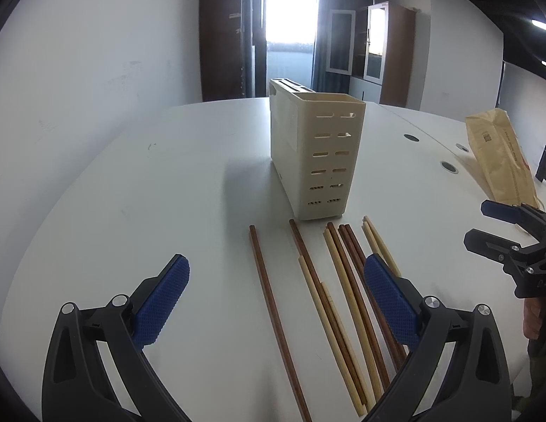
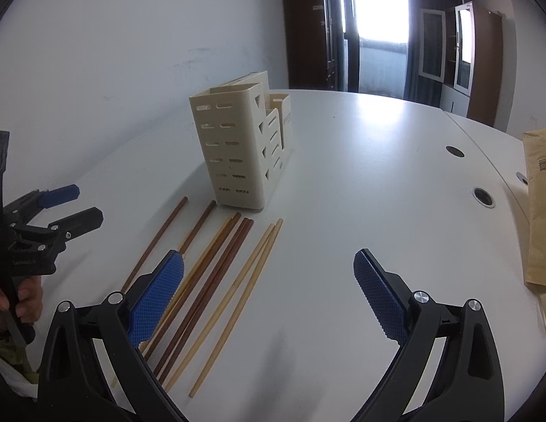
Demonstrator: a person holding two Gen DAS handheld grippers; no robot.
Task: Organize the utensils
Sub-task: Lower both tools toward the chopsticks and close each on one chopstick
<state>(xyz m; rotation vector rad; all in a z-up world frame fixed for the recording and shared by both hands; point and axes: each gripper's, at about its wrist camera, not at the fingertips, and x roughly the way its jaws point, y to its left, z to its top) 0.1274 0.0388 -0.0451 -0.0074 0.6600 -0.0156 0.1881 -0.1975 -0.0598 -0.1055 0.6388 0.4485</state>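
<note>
A cream slotted utensil holder (image 1: 317, 154) stands upright on the white table (image 1: 167, 193); it also shows in the right wrist view (image 2: 243, 147). Several chopsticks, dark brown (image 1: 273, 316) and pale bamboo (image 1: 329, 323), lie side by side in front of it, also seen in the right wrist view (image 2: 216, 281). My left gripper (image 1: 276, 281) is open and empty, low over the chopsticks. My right gripper (image 2: 269, 274) is open and empty, just right of the chopsticks. Each gripper appears at the edge of the other's view: the right gripper (image 1: 484, 225), the left gripper (image 2: 83, 204).
A brown paper bag (image 1: 498, 158) lies at the table's right side (image 2: 540, 211). Round cable holes (image 2: 484, 197) sit in the table near a seam. A white wall is on the left, with a door and cabinets behind.
</note>
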